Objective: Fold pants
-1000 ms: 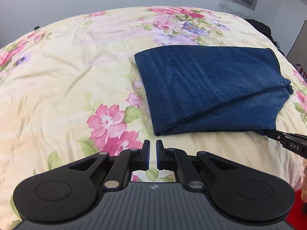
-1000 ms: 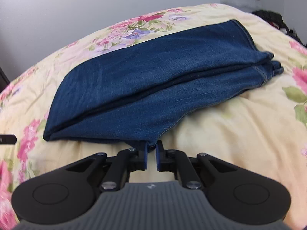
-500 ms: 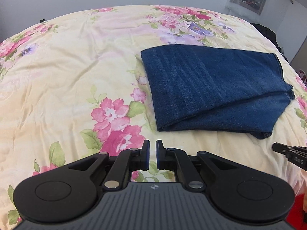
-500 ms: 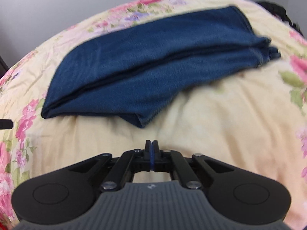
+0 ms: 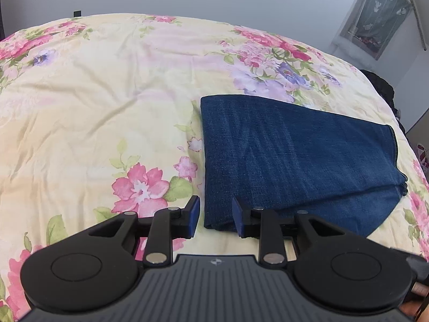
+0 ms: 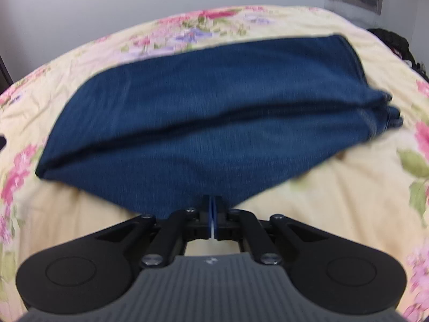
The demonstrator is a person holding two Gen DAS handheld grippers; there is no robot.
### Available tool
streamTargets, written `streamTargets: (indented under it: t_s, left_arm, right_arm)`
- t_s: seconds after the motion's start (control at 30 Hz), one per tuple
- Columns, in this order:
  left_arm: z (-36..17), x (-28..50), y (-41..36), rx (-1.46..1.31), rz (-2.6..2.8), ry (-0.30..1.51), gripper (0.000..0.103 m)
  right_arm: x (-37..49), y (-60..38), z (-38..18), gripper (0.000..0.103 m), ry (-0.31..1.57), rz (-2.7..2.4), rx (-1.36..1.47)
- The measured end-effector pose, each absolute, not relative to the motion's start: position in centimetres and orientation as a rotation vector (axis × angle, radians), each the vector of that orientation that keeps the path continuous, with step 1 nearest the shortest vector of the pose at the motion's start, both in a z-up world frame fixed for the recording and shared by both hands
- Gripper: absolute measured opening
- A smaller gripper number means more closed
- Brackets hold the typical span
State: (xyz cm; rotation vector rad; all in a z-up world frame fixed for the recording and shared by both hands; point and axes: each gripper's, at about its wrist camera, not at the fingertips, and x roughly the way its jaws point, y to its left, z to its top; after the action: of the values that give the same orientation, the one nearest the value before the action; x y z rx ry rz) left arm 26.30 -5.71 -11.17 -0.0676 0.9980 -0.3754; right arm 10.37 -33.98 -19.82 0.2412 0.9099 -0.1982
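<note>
Left gripper [image 5: 215, 218] apart astride jeans [image 5: 295, 161] corner; right gripper [image 6: 213, 214] together at near edge.

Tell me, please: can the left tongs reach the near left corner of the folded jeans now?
Probably yes. The left tongs are open, and the near corner of the jeans lies just ahead between the fingers, flat on the bedspread. Nothing blocks the way.

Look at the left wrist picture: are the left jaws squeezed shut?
No, the left gripper has its jaws wide apart, just in front of the folded jeans.
</note>
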Motion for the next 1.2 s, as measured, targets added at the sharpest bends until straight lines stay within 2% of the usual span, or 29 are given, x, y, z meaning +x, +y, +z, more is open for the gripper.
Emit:
streamTargets:
  t_s: [0.17, 0.3, 0.4, 0.67, 1.0, 1.2]
  left_arm:
    - [-12.0, 27.6, -6.3, -0.080, -0.386, 1.012, 0.042]
    - [-12.1, 29.4, -6.4, -0.159, -0.401, 0.996, 0.060]
    - [-12.8, 31.2, -6.6, -0.223, -0.401, 1.002, 0.061]
    - [-17.4, 35.5, -6.0, -0.378, -0.421, 1.046, 0.061]
    - [-22.2, 39.9, -5.2, -0.560, -0.567, 1.068, 0.060]
    - [-23.2, 41.9, -4.7, -0.617, -0.627, 1.067, 0.038]
  right_arm:
    - [9.4, -34.9, -19.8, 0.000, 0.907, -0.179, 0.304]
    - [8.8, -36.2, -17.7, 0.000, 0.879, -0.161, 0.277]
    - [9.8, -37.8, -15.8, 0.000, 0.844, -0.155, 0.240]
    - [14.4, -41.5, -13.8, 0.000, 0.833, -0.116, 0.121]
    - [22.2, -43.0, -14.9, 0.000, 0.869, -0.027, -0.005]
    - [29.0, -43.9, -15.7, 0.000, 0.861, -0.004, -0.005]
